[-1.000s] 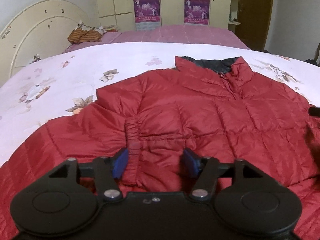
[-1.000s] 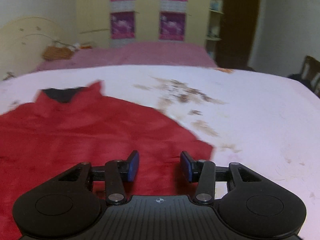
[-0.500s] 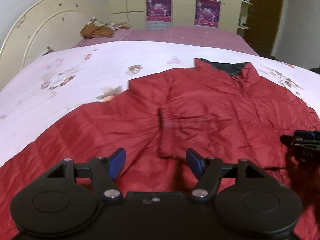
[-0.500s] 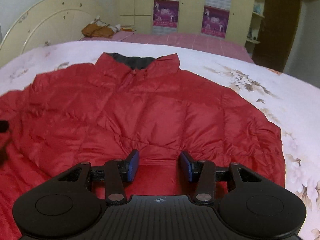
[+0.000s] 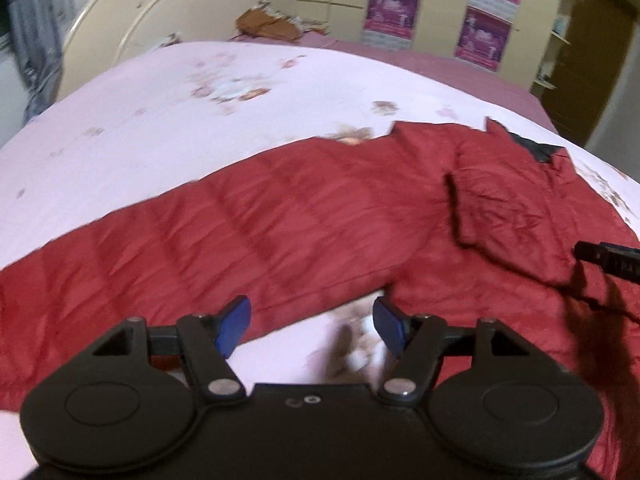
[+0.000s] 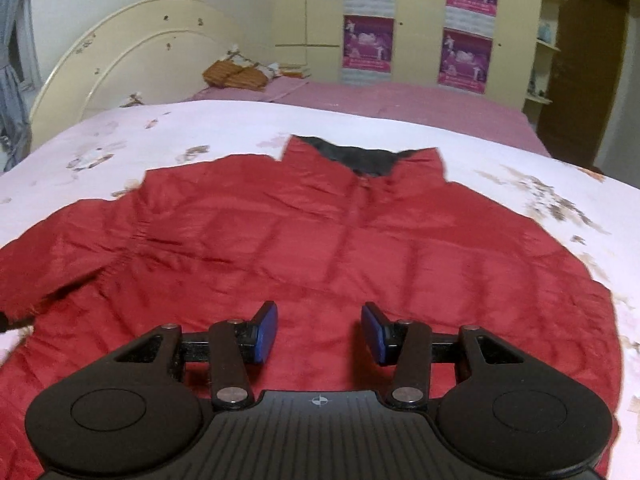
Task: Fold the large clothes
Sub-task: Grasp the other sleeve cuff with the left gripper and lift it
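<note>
A red quilted jacket lies flat on the pale floral bedspread, its dark collar lining at the far end. One sleeve is folded across the front, and its gathered cuff lies on the chest. My right gripper hovers open above the jacket's near part with nothing between its blue pads. My left gripper is open over bare bedspread, just off the jacket's near edge. The tip of the right gripper shows at the right of the left wrist view.
A cream headboard stands at the far left with a brown bag beside it. Behind the bed are a pink mattress strip, a wardrobe with purple posters and a brown door.
My left gripper has slid left, from over the folded sleeve cuff to the jacket's edge, and its jaws stand a little wider. My right gripper has swung from the jacket's right edge to above its middle.
</note>
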Tool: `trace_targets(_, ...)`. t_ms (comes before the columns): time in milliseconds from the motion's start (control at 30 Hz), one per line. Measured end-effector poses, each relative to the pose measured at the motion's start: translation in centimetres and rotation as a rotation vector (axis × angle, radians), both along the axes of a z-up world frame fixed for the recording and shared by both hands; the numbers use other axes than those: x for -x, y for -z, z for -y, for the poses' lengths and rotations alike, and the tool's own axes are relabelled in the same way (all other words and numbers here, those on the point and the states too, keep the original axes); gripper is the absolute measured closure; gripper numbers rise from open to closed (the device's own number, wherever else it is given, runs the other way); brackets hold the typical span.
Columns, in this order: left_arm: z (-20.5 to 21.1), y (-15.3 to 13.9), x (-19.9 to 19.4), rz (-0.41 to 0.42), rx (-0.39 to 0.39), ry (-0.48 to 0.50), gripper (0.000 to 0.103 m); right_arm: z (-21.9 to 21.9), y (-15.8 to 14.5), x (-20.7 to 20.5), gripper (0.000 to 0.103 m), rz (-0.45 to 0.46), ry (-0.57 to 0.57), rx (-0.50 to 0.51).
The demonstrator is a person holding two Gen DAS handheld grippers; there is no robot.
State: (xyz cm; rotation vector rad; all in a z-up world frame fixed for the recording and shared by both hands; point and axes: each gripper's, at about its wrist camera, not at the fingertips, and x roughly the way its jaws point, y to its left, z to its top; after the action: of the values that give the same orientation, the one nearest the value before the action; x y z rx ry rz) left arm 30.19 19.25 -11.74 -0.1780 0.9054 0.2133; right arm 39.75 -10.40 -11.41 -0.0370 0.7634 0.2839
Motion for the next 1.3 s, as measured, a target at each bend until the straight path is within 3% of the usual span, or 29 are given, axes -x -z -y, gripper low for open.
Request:
trace_targets(333, -5.3, 0.4, 5.5, -0.022, 0.082, -0.168, 0.036, -5.3, 1.1, -0.3, 0.057, -0.013, -0.077, 0.016)
trace_targets(433, -7.3, 0.3, 8.1, -0.004, 0.148, -0.256, 0.036, -6.6, 2.0, -0.6, 0.057, -0.024, -0.109, 0.095)
trace_targets(600, -11.1, 0.7, 12.4, 0.022, 0.237, -0.438, 0.039, -6.2, 1.2, -0.5, 0.057, -0.018, -0.097, 0.027)
trace_targets(800, -14.9, 1.6, 14.1, 0.132, 0.355, -0.601, 0.049, -7.1, 1.3, -0.1, 0.057, -0.019, -0.110, 0.050)
trace_targets(933, -17.1, 2.4, 13.0, 0.213, 0.396, -0.678, 0.067, -7.1, 1.1, -0.1, 0.057, -0.005, -0.104, 0.047)
trace_targets(1133, -17.8, 2.6, 11.6, 0.261, 0.360, -0.676, 0.097, -7.9, 2.2, -0.4, 0.057, -0.021, -0.108, 0.087)
trace_targets(1233, -16.7, 0.9, 10.8, 0.307, 0.309, -0.614, 0.098, -8.2, 2.7, -0.7, 0.056, -0.027, -0.114, 0.106)
trace_targets(1300, -15.5, -1.2, 9.5, 0.346, 0.247, -0.520, 0.098, -7.9, 2.4, -0.9, 0.056, -0.036, -0.111, 0.091)
